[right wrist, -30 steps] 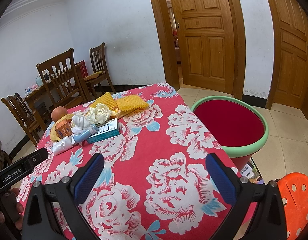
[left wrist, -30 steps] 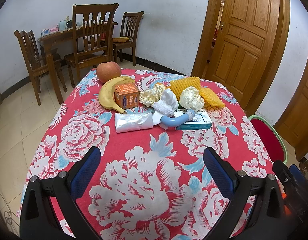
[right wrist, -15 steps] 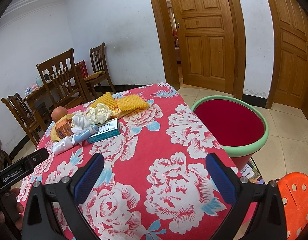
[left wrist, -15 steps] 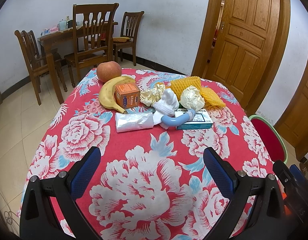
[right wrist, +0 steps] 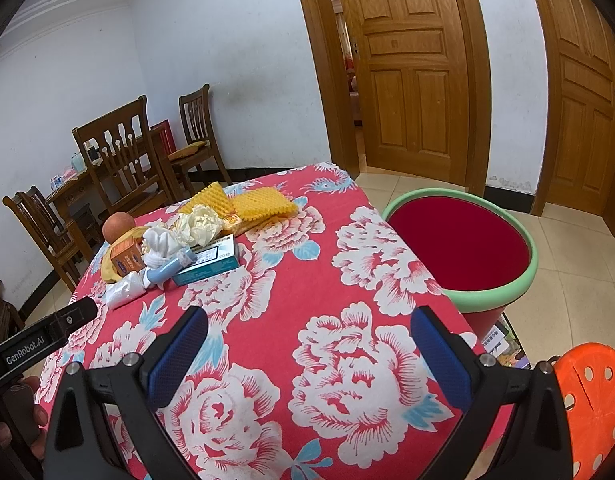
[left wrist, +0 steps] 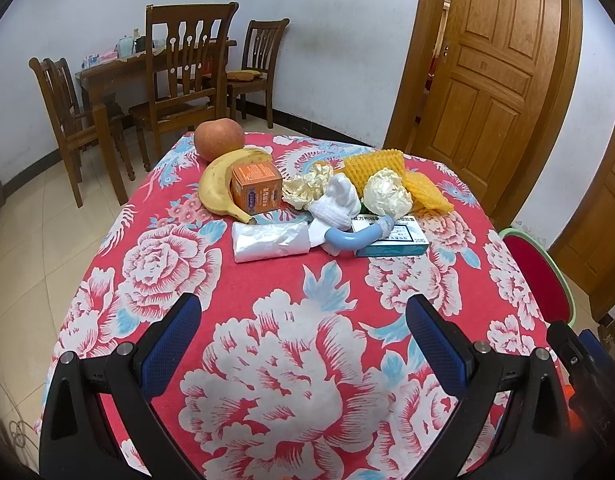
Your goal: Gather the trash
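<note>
White walls, wooden doors and dining chairs (left wrist: 179,80) surround a table covered by a red floral cloth (left wrist: 275,320), over whose near part both claws hang. Left gripper (left wrist: 303,332) has its blue-padded fingers spread wide with nothing between them; straight ahead of it, well apart, lies the clutter: a white plastic packet (left wrist: 269,240) nearest, a pale blue curved tube (left wrist: 357,236) resting against a teal carton (left wrist: 391,236), a white foam net (left wrist: 337,202), two crumpled paper balls (left wrist: 387,194), yellow foam sleeves (left wrist: 387,168), an orange box (left wrist: 256,187), a banana (left wrist: 215,188) and an apple (left wrist: 218,139) farthest back. Right gripper (right wrist: 307,340) is likewise spread and holds nothing; the same heap sits ahead to its left, and a red bin with a green rim (right wrist: 503,298) stands beside the table, ahead to its right
</note>
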`<action>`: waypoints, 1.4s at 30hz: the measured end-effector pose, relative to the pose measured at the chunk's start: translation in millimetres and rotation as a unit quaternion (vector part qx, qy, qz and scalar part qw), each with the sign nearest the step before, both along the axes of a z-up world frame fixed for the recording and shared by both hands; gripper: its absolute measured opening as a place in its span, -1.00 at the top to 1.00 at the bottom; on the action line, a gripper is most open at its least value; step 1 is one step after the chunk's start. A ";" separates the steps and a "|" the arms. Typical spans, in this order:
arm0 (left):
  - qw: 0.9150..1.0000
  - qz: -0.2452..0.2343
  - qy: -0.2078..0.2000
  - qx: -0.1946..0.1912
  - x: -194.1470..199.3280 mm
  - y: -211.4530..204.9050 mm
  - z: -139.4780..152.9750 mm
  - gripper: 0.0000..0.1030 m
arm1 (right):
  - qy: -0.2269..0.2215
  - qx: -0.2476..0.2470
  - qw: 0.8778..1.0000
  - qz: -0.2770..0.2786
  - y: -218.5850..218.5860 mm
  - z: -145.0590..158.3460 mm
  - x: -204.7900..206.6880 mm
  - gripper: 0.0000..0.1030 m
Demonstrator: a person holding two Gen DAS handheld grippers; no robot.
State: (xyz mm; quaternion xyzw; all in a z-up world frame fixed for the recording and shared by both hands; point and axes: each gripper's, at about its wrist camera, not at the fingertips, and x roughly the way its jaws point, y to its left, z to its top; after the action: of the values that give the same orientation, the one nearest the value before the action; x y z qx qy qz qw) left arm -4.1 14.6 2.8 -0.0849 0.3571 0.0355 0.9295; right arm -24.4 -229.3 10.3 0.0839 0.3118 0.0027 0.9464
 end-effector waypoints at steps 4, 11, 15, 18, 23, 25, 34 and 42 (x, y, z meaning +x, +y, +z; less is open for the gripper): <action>1.000 0.002 0.001 0.005 6.4 2.9 0.6 -0.96 | 0.002 0.000 1.000 0.004 -0.6 1.7 3.9 -1.00; 1.000 0.010 0.002 0.010 27.0 16.0 6.0 -0.96 | 0.012 -0.004 1.000 0.019 -1.3 7.6 21.0 -1.00; 1.000 0.019 0.011 0.011 40.7 25.7 3.7 -0.96 | 0.024 -0.005 0.999 0.036 -0.9 13.5 36.2 -1.00; 0.999 0.026 0.023 0.014 51.4 31.7 -2.8 -0.96 | 0.033 -0.008 0.998 0.045 -0.2 15.3 47.2 -1.00; 0.998 0.034 0.052 0.006 71.1 40.3 -21.1 -0.94 | 0.042 -0.009 0.998 0.048 2.4 14.2 61.4 -1.00; 0.998 0.035 0.061 0.000 79.0 41.5 -28.3 -0.90 | 0.048 -0.006 0.998 0.048 2.6 12.3 67.8 -1.00; 0.996 0.022 0.081 0.003 110.7 35.6 -44.5 -0.89 | 0.060 0.004 0.997 0.048 0.3 3.6 84.6 -1.00; 0.994 0.036 0.102 -0.006 125.3 46.8 -61.0 -0.89 | 0.064 0.003 0.997 0.048 0.1 2.4 94.0 -1.00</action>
State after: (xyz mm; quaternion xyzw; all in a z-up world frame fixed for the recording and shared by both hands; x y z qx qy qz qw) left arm 121.2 61.4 -58.3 -0.0996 0.4473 0.0753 0.8856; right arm 69.6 -229.2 12.7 0.0715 0.3754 0.0433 0.9231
